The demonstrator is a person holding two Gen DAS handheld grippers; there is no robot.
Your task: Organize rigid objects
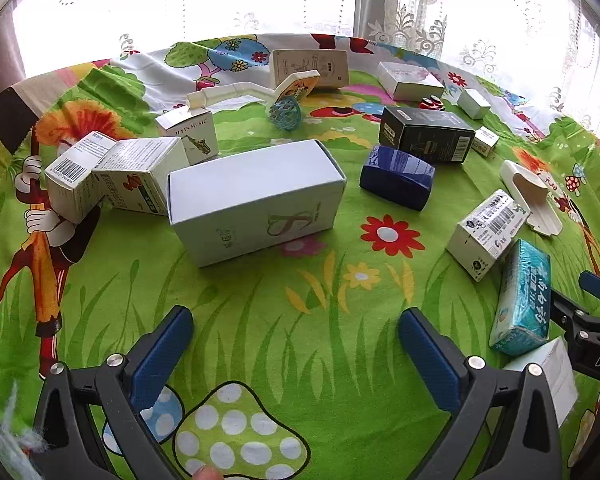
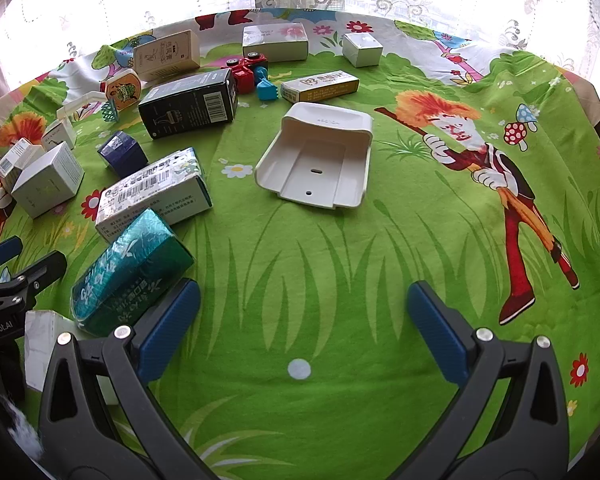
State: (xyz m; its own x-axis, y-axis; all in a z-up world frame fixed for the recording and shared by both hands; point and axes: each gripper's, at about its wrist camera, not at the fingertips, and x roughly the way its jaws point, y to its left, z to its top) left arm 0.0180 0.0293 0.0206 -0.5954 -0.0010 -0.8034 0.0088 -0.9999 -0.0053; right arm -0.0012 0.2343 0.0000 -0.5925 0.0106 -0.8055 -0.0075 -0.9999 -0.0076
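Mostly cardboard, white box [image 1: 256, 200], black box [image 1: 426, 138], teal pack [image 1: 524, 300]

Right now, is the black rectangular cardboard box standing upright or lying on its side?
Lying on its side: the black rectangular cardboard box rests lengthwise on the green cartoon-print cloth, with its barcode face sideways.

From my left wrist view, the red toy [image 1: 431, 103] is mostly hidden behind the black box [image 1: 426, 139], and a white box [image 1: 552, 380] sits partly behind my own jaws. A fingertip [image 1: 206, 473] is cut off at the bottom edge. Print on the small boxes is too small to read.
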